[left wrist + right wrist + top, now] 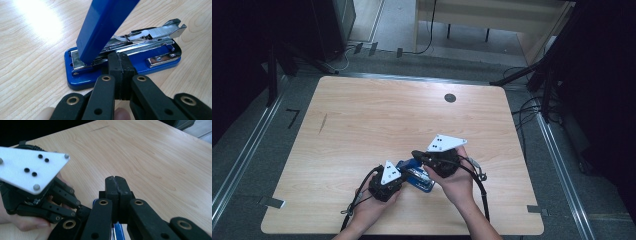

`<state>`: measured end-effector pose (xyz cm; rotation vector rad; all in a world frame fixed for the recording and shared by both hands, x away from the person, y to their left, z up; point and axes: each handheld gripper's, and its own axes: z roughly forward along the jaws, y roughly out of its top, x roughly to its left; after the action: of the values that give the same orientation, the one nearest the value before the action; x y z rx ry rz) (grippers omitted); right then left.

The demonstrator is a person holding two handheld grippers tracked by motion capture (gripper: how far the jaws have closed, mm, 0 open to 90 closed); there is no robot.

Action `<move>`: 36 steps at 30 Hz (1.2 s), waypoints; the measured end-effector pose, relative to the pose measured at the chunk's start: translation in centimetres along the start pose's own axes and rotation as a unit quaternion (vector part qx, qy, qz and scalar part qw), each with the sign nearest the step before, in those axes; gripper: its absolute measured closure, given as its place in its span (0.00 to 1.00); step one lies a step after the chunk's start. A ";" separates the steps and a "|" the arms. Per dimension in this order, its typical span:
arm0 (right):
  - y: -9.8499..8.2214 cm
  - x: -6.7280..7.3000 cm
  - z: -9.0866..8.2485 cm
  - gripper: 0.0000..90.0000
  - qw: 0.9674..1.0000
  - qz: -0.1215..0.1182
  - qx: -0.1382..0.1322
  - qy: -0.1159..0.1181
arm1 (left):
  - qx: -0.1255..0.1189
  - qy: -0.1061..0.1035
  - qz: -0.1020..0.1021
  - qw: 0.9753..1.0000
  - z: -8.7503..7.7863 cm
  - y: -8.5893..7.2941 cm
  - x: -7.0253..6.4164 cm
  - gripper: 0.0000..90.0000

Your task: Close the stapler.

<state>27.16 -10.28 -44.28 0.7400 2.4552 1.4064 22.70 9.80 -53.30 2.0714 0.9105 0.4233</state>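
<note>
A: What is the biggest thing here?

B: The wooden table (362,125). It bears a small dark round spot (450,98) near its far edge, and the work happens close to the near edge.

A: And what lies there?

B: A blue stapler (125,53). Its base rests flat on the table, and its blue top arm is swung up steeply, so the metal track with the row of staples (160,31) is uncovered. In the high view the stapler lies between the two hands.

A: How is the left gripper (120,62)?

B: Its two black jaws are pressed together, nothing is between them. The tips stand just at the near side of the stapler's base; if they really touch it I cannot tell.

A: And the right gripper (116,186)?

B: Also closed, jaw against jaw, empty. In its own view the tips point over the bare table, and a bit of blue shows low between the jaw arms. In the high view it hovers above the stapler's right end, close beside the left gripper.
</note>
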 end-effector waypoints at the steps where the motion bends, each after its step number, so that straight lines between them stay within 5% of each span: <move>1: -0.2 0.0 -0.1 1.00 1.000 0.000 0.002 -0.001 | -0.001 0.000 -0.001 1.000 0.0 0.0 0.0 1.00; 36: -5.0 -0.9 -0.7 1.00 0.999 0.020 0.040 -0.010 | 0.002 -0.002 0.006 1.000 0.0 0.0 -0.1 1.00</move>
<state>26.04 -13.36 -48.19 0.8211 2.5069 1.3153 22.64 9.77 -53.29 2.0822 0.8962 0.4232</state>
